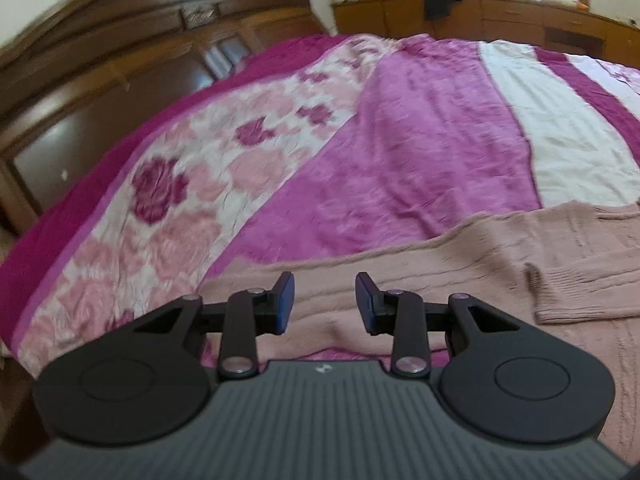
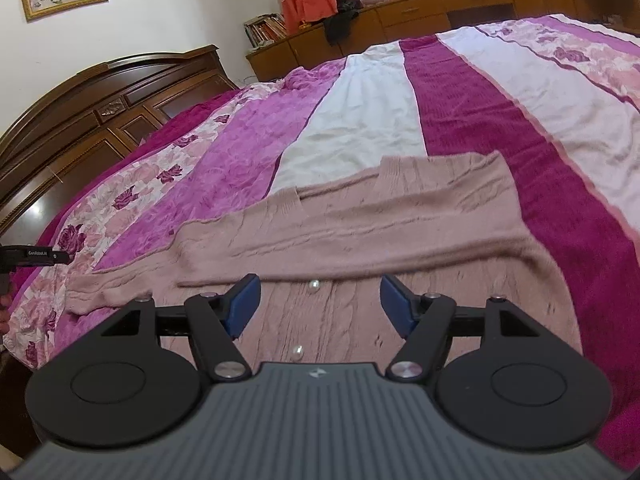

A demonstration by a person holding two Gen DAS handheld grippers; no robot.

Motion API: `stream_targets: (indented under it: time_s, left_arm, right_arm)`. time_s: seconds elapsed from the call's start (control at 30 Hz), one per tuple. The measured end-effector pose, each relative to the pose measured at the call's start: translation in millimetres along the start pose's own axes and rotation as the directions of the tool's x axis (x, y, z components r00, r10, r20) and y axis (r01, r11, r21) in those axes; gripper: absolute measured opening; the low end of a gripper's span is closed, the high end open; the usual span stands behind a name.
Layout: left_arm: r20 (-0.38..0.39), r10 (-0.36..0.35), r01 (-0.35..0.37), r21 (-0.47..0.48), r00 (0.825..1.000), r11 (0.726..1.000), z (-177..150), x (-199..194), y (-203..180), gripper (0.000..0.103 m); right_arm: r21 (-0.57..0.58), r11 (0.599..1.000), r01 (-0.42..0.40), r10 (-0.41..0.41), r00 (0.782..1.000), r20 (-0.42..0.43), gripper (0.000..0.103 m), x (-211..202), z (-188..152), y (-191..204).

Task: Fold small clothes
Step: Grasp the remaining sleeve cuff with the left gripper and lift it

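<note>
Both your left tongs (image 1: 325, 304) and right tongs (image 2: 320, 305) hang open, empty, over the pink cardigan (image 2: 360, 216). Pinch the sleeve (image 2: 120, 292) at nine o'clock near its cuff, then lay it flat across the buttons (image 2: 314, 285).

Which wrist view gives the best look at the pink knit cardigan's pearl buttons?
The right wrist view: two pearl buttons sit on the cardigan front between the open right hand-held gripper fingers. The left wrist view shows only the cardigan's knit edge and a sleeve cuff, no buttons.

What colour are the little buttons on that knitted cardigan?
Pearly white, on the dusty pink cardigan; the buttons show best in the right wrist view.
</note>
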State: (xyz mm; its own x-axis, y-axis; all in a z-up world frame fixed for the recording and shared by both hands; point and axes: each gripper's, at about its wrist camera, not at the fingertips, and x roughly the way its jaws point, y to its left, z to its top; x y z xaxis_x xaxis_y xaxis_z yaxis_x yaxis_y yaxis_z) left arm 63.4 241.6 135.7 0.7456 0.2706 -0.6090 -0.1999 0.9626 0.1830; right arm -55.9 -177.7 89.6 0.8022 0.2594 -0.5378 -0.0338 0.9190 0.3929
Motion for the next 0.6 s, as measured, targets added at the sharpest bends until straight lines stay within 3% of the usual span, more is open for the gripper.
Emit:
stream_targets:
  time_s: [0.13, 0.3, 0.43, 0.6]
  left_arm:
    - [-0.045, 0.013, -0.018, -0.102, 0.999, 0.995, -15.8, 23.7, 17.9, 0.036]
    - [-0.106, -0.032, 0.004, -0.255, 0.994, 0.967, -39.4, 54.8, 30.0, 0.036]
    - [-0.136, -0.070, 0.010, -0.398, 0.988, 0.918, -55.2, 76.2, 40.0, 0.055]
    - [-0.113, -0.092, 0.021, -0.518, 0.989, 0.855, -65.6, 86.6, 50.2, 0.055]
  right_arm:
    - [0.003, 0.999, 0.033, -0.033, 0.999, -0.013, 0.073, 0.4, -10.7, -0.2]
    - [0.024, 0.997, 0.073, -0.072, 0.997, -0.035, 0.074, 5.6, -18.6, -5.9]
    - [0.019, 0.995, 0.095, -0.094, 0.995, -0.041, 0.074, 8.3, -19.5, -6.9]
    - [0.006, 0.994, 0.112, -0.112, 0.992, -0.051, 0.075, 13.7, -19.1, -5.8]
